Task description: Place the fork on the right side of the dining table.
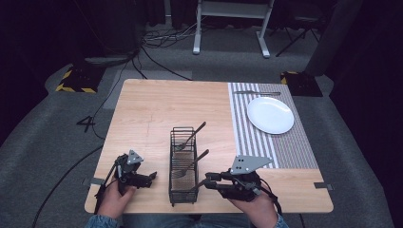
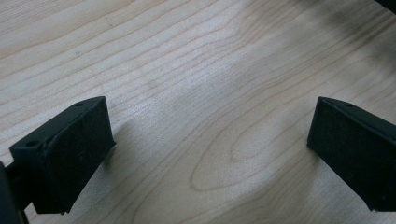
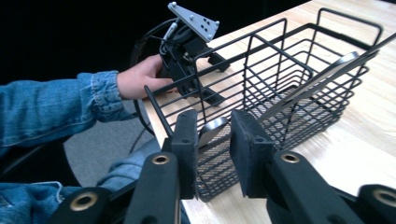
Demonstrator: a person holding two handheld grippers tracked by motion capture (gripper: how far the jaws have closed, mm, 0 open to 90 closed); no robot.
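A black wire cutlery basket (image 1: pixel 172 161) (image 3: pixel 261 46) stands on the wooden table (image 1: pixel 152 114), near its front edge. Forks lean out of it to the right: one at the far end (image 1: pixel 191 137), one in the middle (image 1: pixel 192 164). A third utensil's rounded silver handle (image 3: pixel 212 129) pokes out at the near end, and my right gripper (image 1: pixel 208 182) (image 3: pixel 214 140) has its pads on either side of that handle with a narrow gap left, open. My left gripper (image 1: pixel 151 177) (image 2: pixel 210 154) rests left of the basket, jaws wide open over bare wood.
A white plate (image 1: pixel 270 115) lies on a striped placemat (image 1: pixel 290 149) at the right of the table, with a knife (image 1: pixel 256 92) at the mat's far edge. A long fork handle (image 3: pixel 327 70) slants across the basket's top. Cables and a desk frame are on the floor beyond.
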